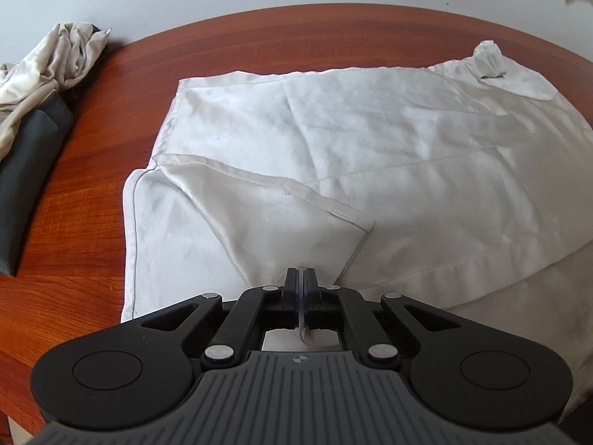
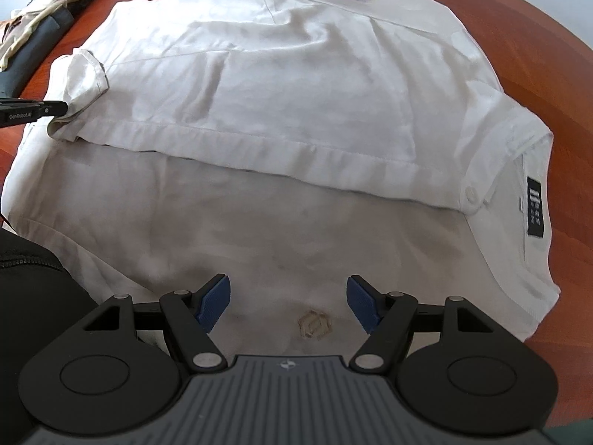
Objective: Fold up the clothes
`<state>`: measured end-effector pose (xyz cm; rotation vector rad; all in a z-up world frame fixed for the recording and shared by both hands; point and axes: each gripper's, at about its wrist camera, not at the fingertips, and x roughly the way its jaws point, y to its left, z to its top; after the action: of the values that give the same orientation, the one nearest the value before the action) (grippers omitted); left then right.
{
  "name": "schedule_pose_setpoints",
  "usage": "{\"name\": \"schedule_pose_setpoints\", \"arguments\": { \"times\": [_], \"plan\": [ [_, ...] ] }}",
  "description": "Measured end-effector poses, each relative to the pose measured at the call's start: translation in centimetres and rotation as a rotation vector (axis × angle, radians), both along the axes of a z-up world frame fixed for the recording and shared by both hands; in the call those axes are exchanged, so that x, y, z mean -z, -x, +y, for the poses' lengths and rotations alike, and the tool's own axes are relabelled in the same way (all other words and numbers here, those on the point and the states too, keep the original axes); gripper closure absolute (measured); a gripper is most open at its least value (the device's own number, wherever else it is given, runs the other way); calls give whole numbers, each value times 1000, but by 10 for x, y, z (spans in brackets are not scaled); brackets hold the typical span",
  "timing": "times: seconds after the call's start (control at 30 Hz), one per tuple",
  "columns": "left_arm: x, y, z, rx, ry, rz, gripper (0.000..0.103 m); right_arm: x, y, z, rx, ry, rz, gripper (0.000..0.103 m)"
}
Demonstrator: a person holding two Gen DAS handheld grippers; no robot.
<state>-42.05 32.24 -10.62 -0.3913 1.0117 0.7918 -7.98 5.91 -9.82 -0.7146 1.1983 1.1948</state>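
Note:
A pale cream shirt (image 1: 370, 141) lies spread on the round wooden table (image 1: 85, 222), one front panel folded over the middle. My left gripper (image 1: 301, 278) is shut on the shirt's hem corner, the cloth pinched between its jaws; it also shows at the far left of the right wrist view as a black tip (image 2: 55, 108) holding the bunched corner. My right gripper (image 2: 288, 302) stands open just above the shirt (image 2: 296, 111) near a small embroidered logo (image 2: 315, 325), nothing between its blue pads (image 2: 215, 302). The collar with a black label (image 2: 534, 207) lies to the right.
A crumpled cream garment (image 1: 55, 63) rests on a folded dark grey cloth (image 1: 29, 170) at the table's left edge. Bare wood shows left of the shirt and along the far rim (image 1: 333, 18). A dark sleeve (image 2: 26, 282) enters at lower left.

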Motion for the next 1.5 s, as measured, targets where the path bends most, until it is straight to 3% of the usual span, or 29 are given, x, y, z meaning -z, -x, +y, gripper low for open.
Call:
{"name": "schedule_pose_setpoints", "arguments": {
  "times": [0.3, 0.73, 1.23, 1.5],
  "plan": [
    [3, 28, 5, -26, 39, -33, 100, -19, 28, 41, -66, -70, -1, 27],
    [8, 69, 16, -39, 91, -69, 98, -31, 110, 144, -253, -152, 34, 27],
    [4, 140, 19, -130, 103, -87, 96, -23, 191, 228, -409, -170, 62, 27],
    [0, 169, 19, -188, 97, -73, 93, -16, 201, 255, -419, -170, 43, 27]
  ]
}}
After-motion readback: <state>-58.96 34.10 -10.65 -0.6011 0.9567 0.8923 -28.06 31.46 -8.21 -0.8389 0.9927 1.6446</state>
